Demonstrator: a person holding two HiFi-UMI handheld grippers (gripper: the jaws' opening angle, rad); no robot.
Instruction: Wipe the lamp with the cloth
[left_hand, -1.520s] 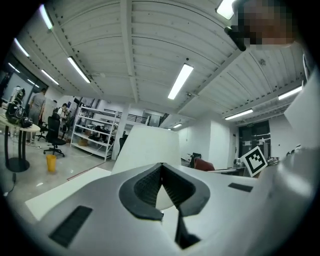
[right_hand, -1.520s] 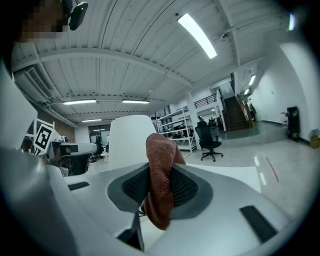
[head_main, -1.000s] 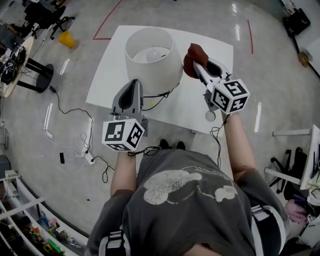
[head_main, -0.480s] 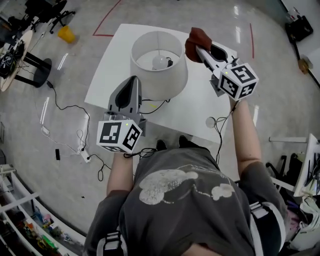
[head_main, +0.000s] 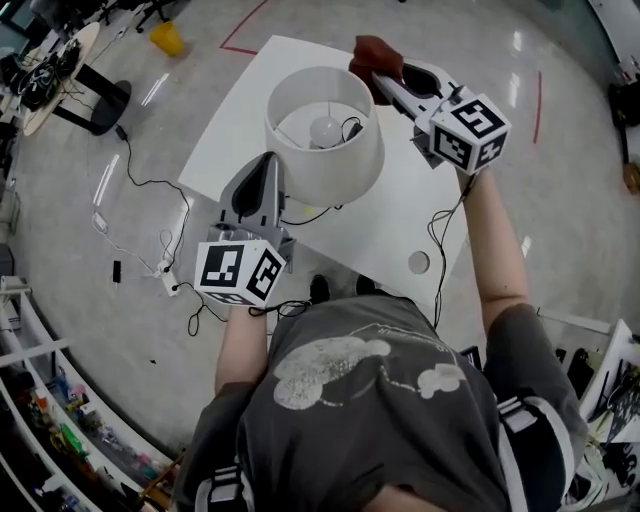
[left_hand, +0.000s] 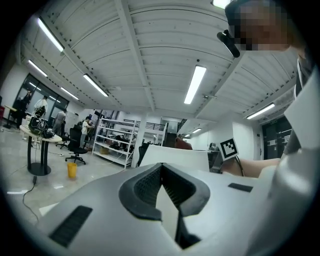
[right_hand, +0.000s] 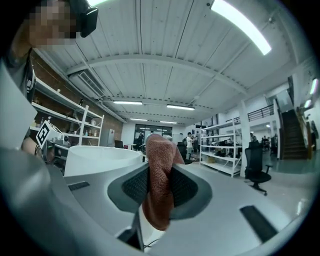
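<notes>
The right gripper (head_main: 385, 78) jaws grip the rust-brown cloth (head_main: 375, 52), lengthwise along them, its end past the tips; the upright lamp (head_main: 340, 165) stands left. The left gripper (head_main: 262, 175) jaws are closed, empty

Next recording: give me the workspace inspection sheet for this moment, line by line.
Surface: white table, mostly bare.
Job's things: lamp with white shade, upright on the table; brown cloth near the shade's far rim, contact unclear.
Clutter: small pale round item near the table's front edge, unidentifiable.
Grippers: right gripper shut on the cloth; left gripper shut, empty, beside the shade.
Cables: black cord under the shade; loose floor cables.
Surroundings: yellow bin, red floor tape, shelving.
</notes>
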